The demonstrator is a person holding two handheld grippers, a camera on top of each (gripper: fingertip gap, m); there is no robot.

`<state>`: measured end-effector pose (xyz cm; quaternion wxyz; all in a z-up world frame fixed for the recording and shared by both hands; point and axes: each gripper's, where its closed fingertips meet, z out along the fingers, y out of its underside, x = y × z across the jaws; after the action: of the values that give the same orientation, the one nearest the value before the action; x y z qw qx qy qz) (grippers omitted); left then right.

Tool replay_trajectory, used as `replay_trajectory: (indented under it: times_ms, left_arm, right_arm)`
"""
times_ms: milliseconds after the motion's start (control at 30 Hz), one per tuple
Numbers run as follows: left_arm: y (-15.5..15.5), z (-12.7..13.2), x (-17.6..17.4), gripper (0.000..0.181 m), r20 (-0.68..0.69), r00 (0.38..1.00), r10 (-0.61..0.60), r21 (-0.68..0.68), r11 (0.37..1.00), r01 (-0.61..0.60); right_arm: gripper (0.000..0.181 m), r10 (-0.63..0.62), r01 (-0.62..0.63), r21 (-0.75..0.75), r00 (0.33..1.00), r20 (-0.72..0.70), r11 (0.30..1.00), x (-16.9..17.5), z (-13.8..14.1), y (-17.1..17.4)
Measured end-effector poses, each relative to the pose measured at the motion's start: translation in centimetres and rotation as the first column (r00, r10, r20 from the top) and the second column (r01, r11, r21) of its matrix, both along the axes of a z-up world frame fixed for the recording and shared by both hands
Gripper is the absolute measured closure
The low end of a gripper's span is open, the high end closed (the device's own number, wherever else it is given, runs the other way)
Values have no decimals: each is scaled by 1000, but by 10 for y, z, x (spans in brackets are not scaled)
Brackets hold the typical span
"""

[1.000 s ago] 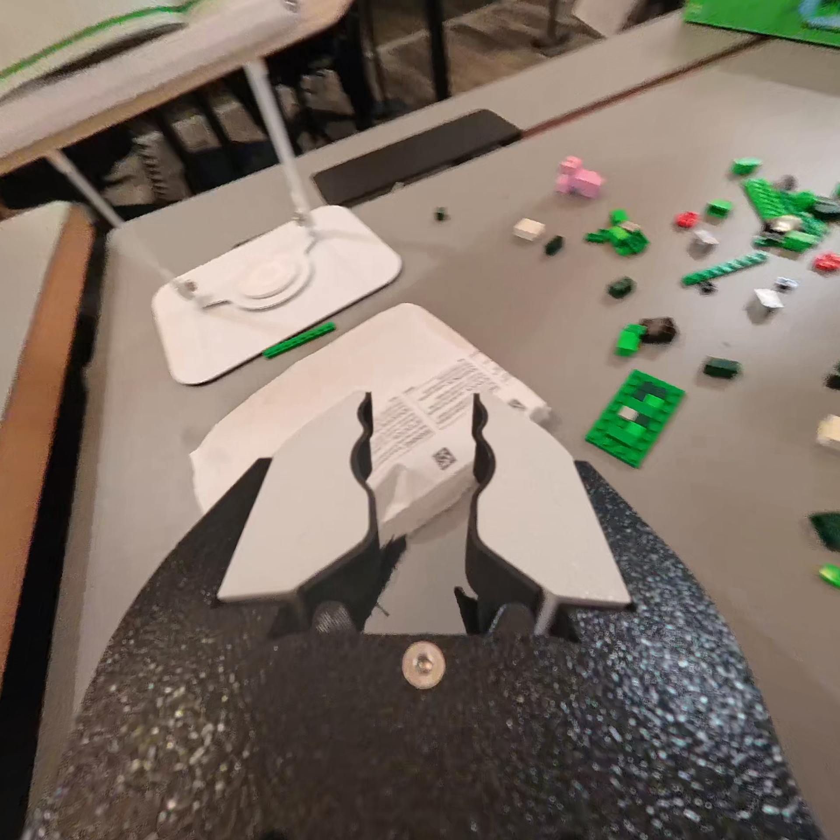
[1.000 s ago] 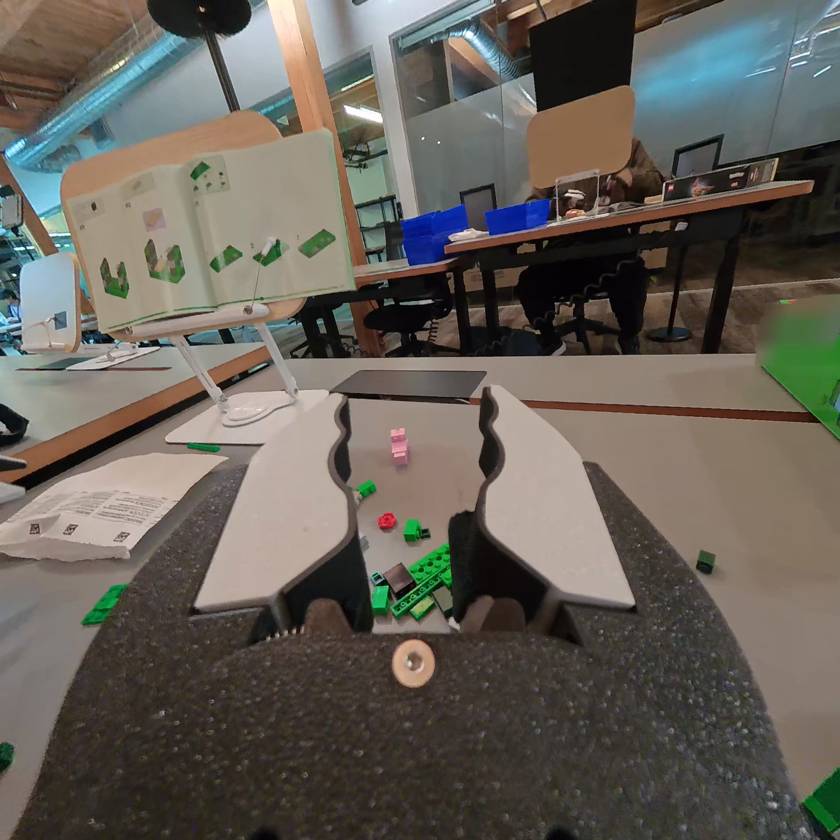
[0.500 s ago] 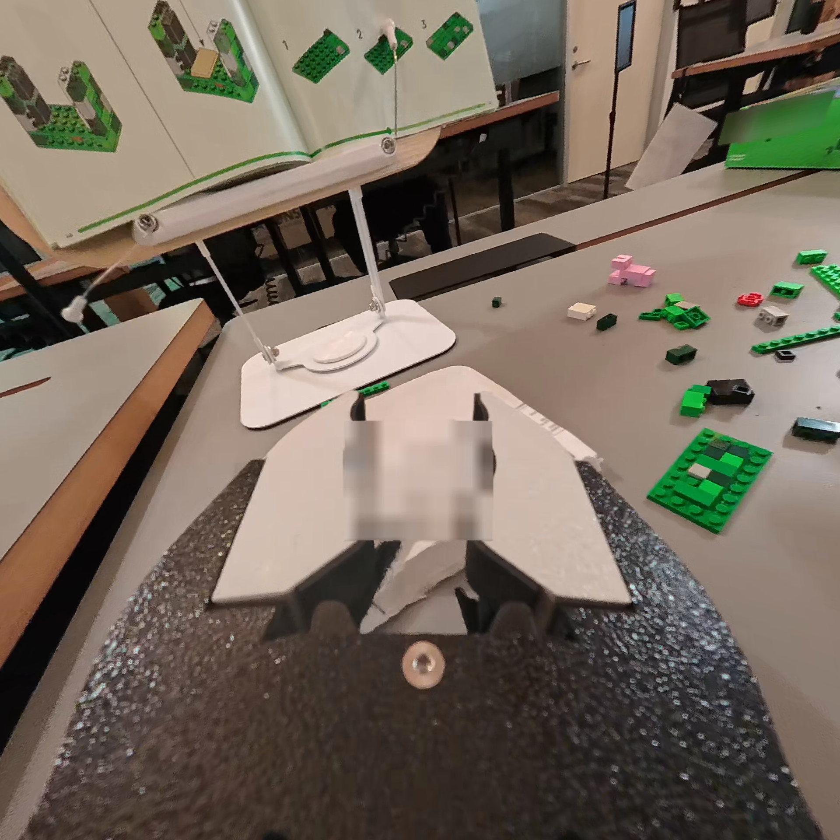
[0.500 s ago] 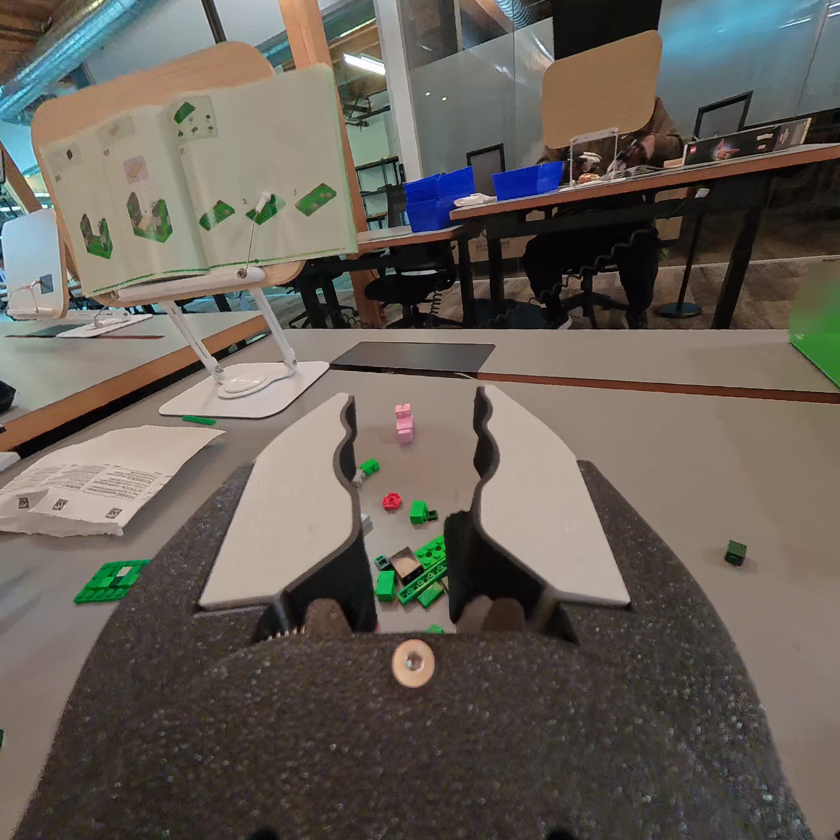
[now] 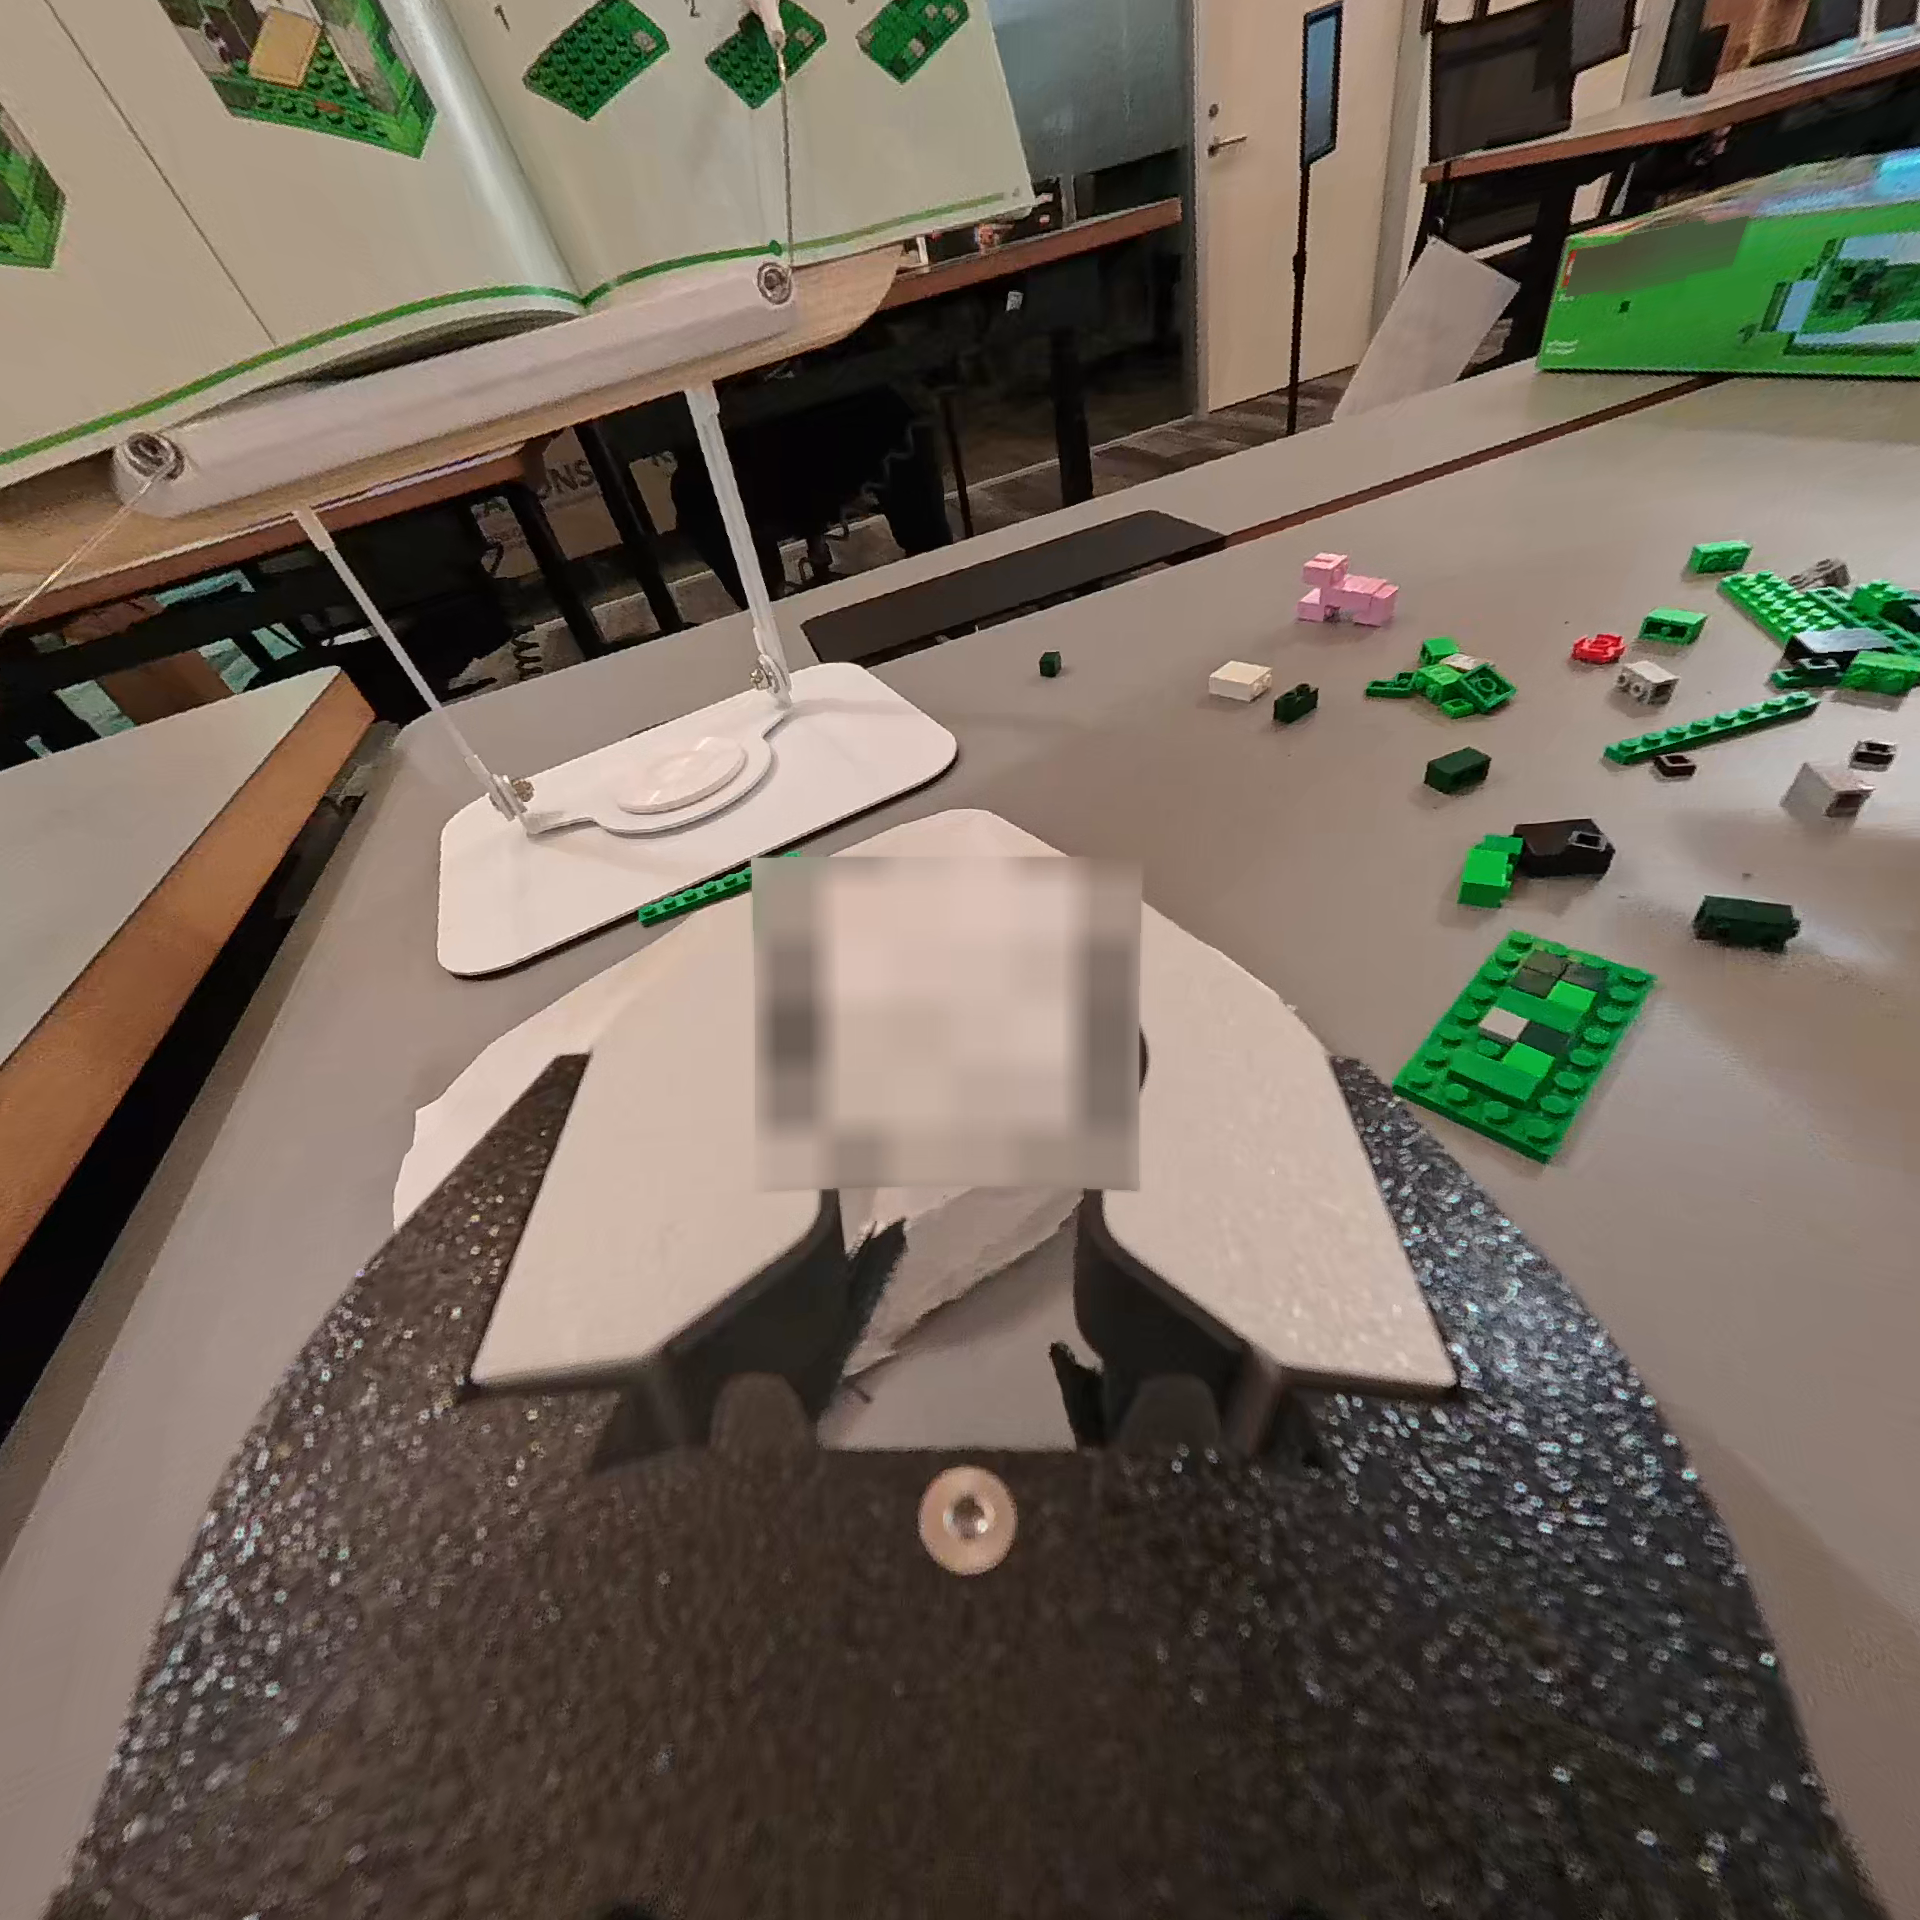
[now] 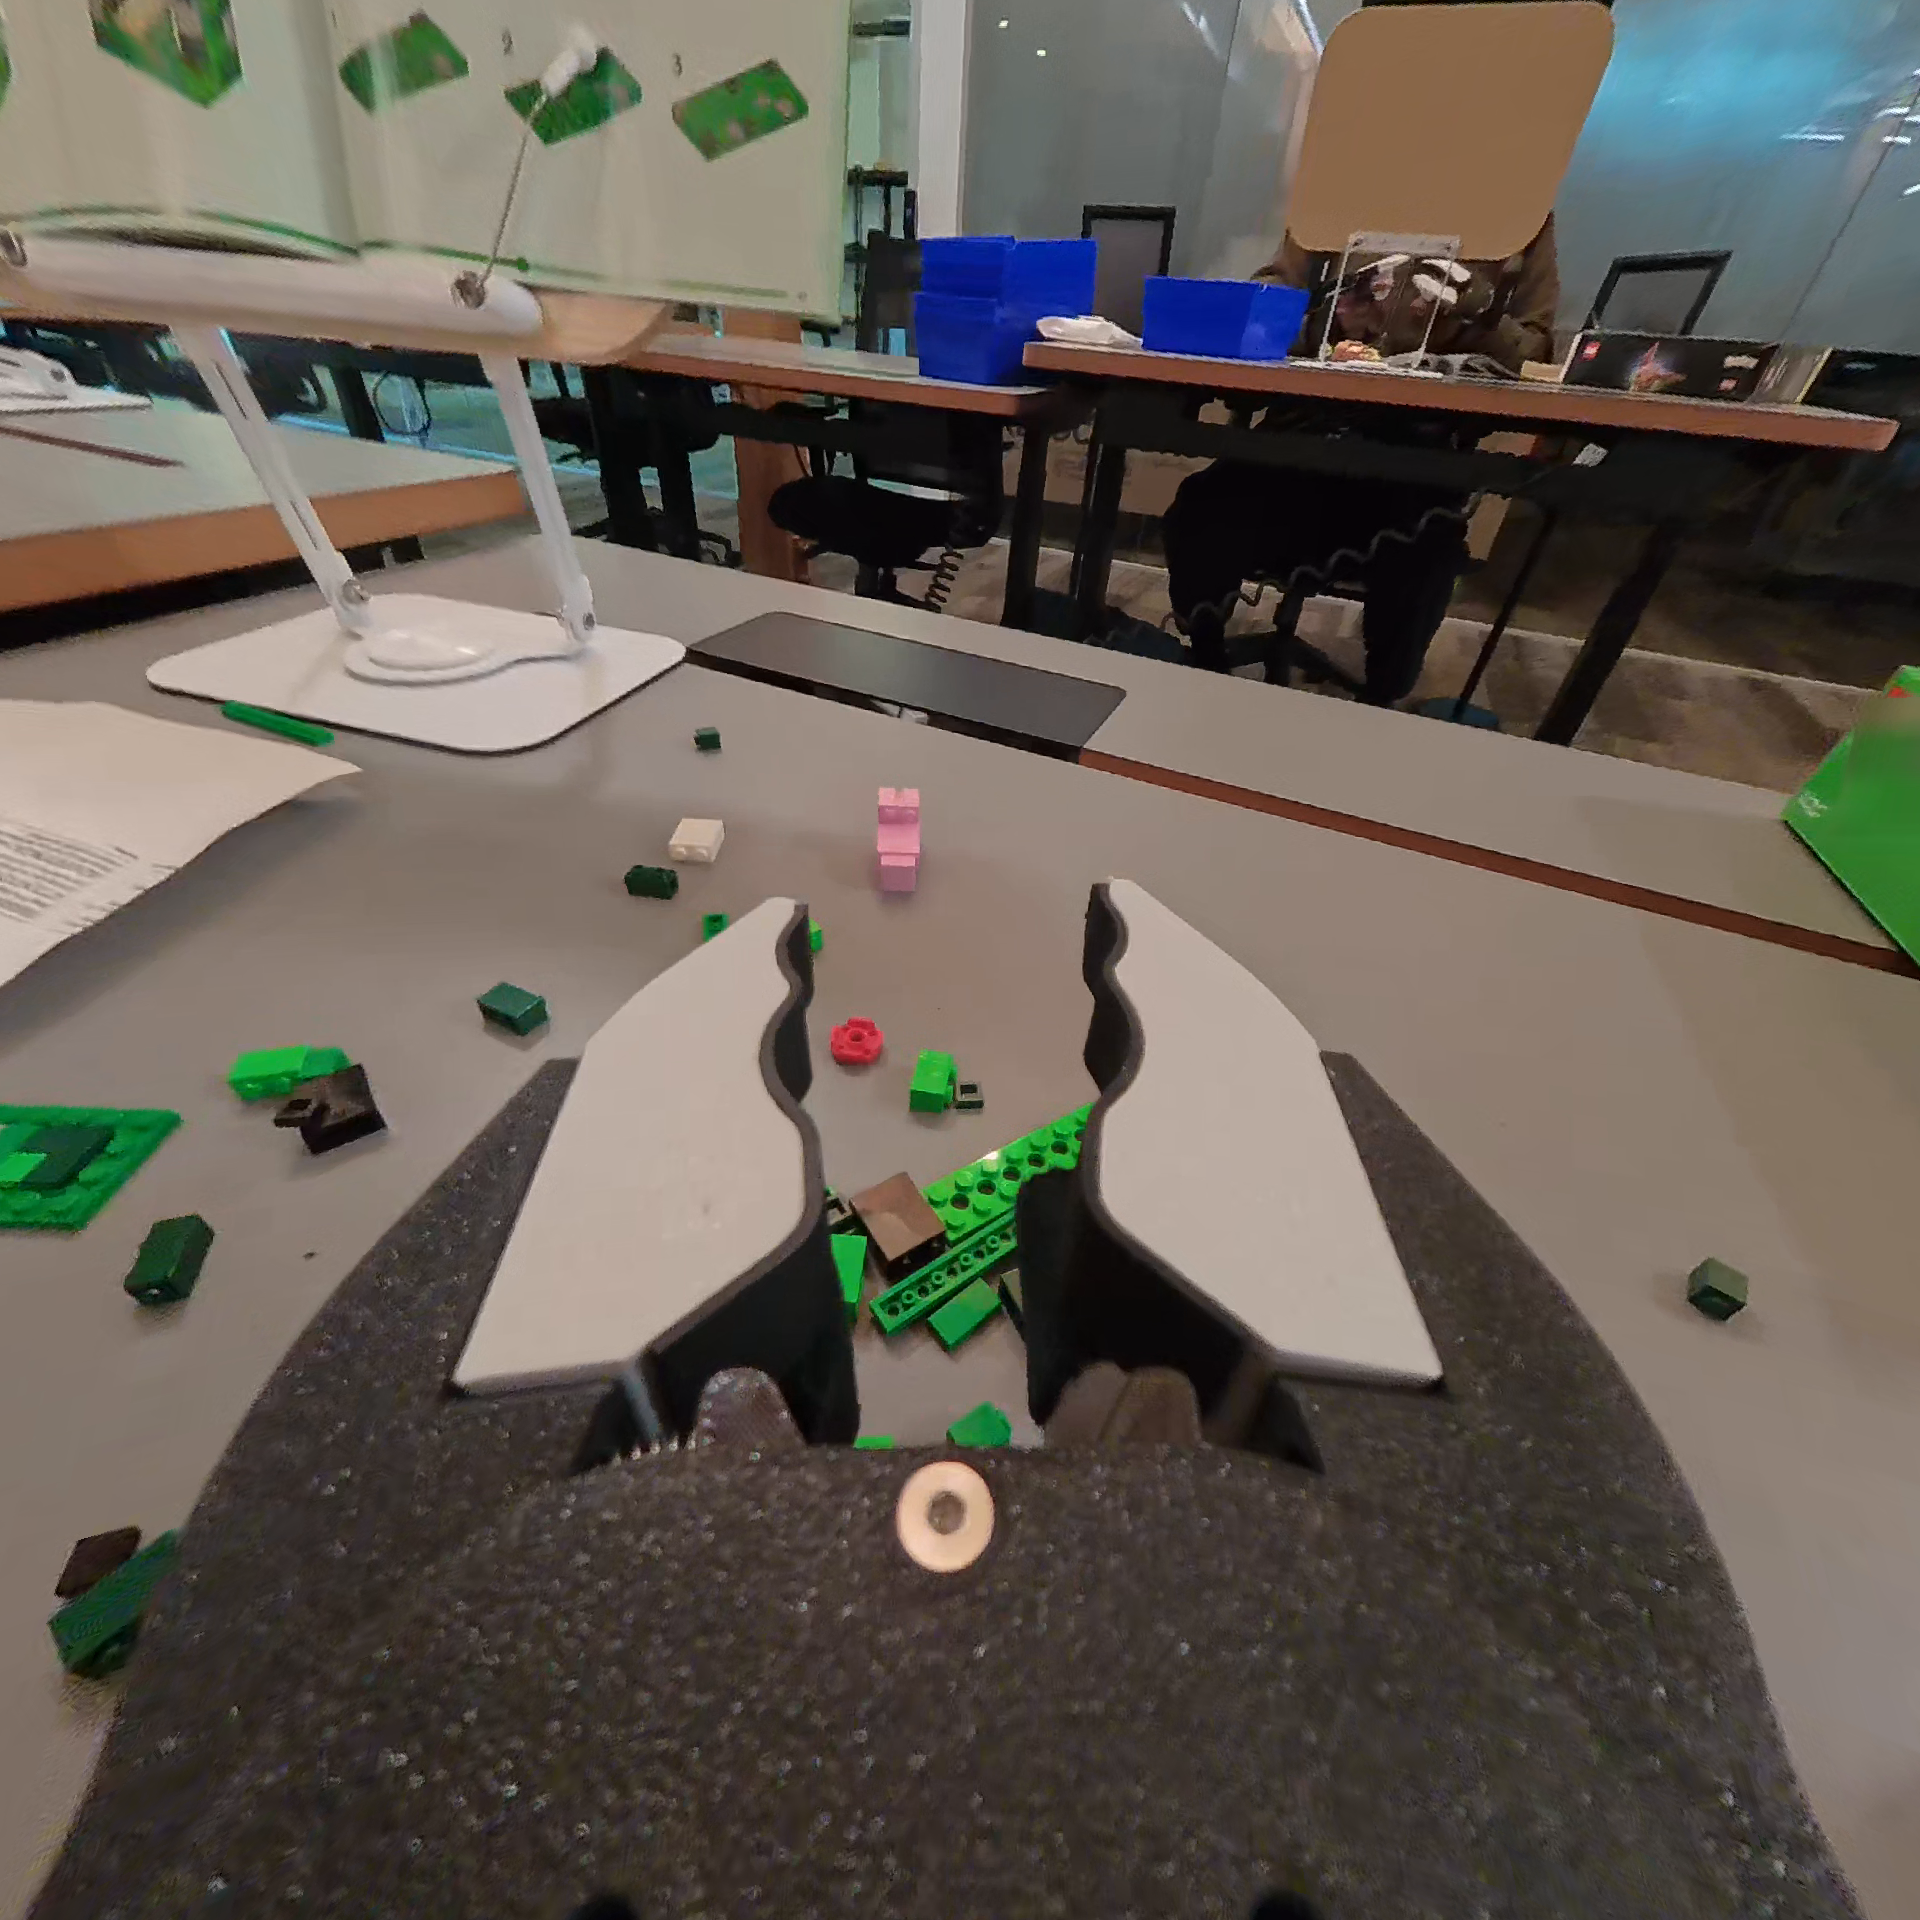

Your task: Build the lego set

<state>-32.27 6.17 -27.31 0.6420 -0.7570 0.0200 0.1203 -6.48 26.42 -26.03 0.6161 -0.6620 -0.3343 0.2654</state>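
Note:
Loose Lego pieces lie on the grey table. My left gripper (image 5: 954, 914) is open and empty over a white paper bag (image 5: 1205, 940); a mosaic patch hides its fingertips. A green baseplate (image 5: 1522, 1044) with a few bricks on it lies to its right. My right gripper (image 6: 948, 904) is open and empty, low over a pile of green plates (image 6: 977, 1195) with a dark brown piece. A red round piece (image 6: 855, 1041) and a small green brick (image 6: 932, 1081) show between its fingers. A pink pig figure (image 6: 898, 836) stands beyond, also in the left wrist view (image 5: 1345, 594).
An instruction booklet (image 5: 520, 156) rests on a white stand whose base (image 5: 696, 810) sits at the table's far left. A black pad (image 6: 904, 670) lies at the far edge, a green box (image 5: 1745, 281) at the far right. A person (image 6: 1351, 520) sits at another table behind. From my right tips it is roughly 15 centimeters to the pink pig figure (image 6: 898, 836); from my left, 30 centimeters.
My left gripper has tilted up, so the booklet has come into view. My right gripper has moved forward and closer to the stand. Both stay open.

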Motion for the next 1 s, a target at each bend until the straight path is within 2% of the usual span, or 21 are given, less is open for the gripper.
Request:
replay_trajectory:
  times_ms: [400, 1000]
  left_arm:
    - [0, 0, -1, 131, 5, 1000, 1, 4, 1000, -1]
    - [0, -1, 2, 131, -12, 1000, -6, -5, 1000, 6]
  right_arm:
    - [132, 13, -12, 36, 999, -30, 999, -5, 9, -8]
    - [135, 35, -37, 109, 999, 23, 993, -16, 12, -18]
